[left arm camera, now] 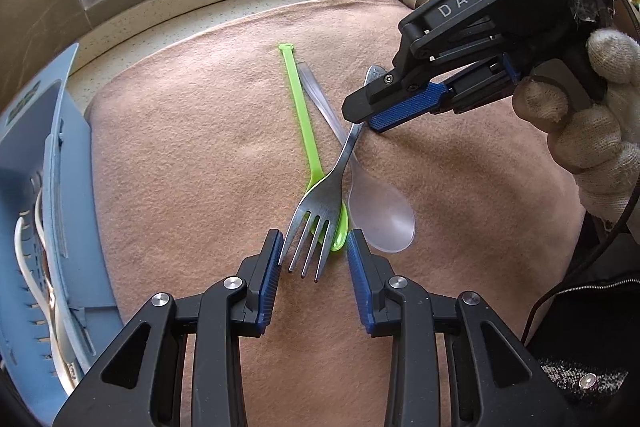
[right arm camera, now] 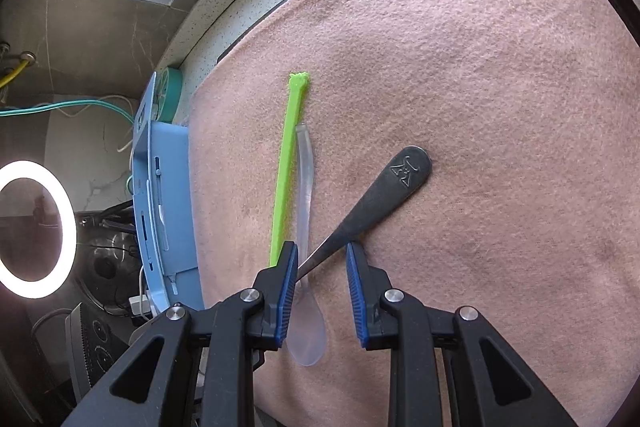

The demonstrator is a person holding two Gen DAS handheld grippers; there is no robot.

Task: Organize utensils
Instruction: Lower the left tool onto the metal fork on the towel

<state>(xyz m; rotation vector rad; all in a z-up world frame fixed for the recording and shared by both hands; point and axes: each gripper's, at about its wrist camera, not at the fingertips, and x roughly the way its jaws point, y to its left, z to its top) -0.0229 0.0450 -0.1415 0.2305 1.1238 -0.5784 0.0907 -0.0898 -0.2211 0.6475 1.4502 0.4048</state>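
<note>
The fork (left arm camera: 320, 211) lies on the pink cloth (left arm camera: 192, 155), on top of my green spoon (left arm camera: 306, 131) and clear spoon (left arm camera: 380, 215). My left gripper (left arm camera: 314, 255) has its jaws apart around the prongs, not touching. My right gripper (right arm camera: 322, 267) is apart around the handle. A blue rack (left arm camera: 36, 227) sits at nine o'clock.

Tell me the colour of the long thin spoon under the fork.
Bright green spoon, clearest in the left wrist view.

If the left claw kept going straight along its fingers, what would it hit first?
Most likely the metal fork: its tines lie between the open left claw fingers, over the green spoon. Depth is unclear.
</note>
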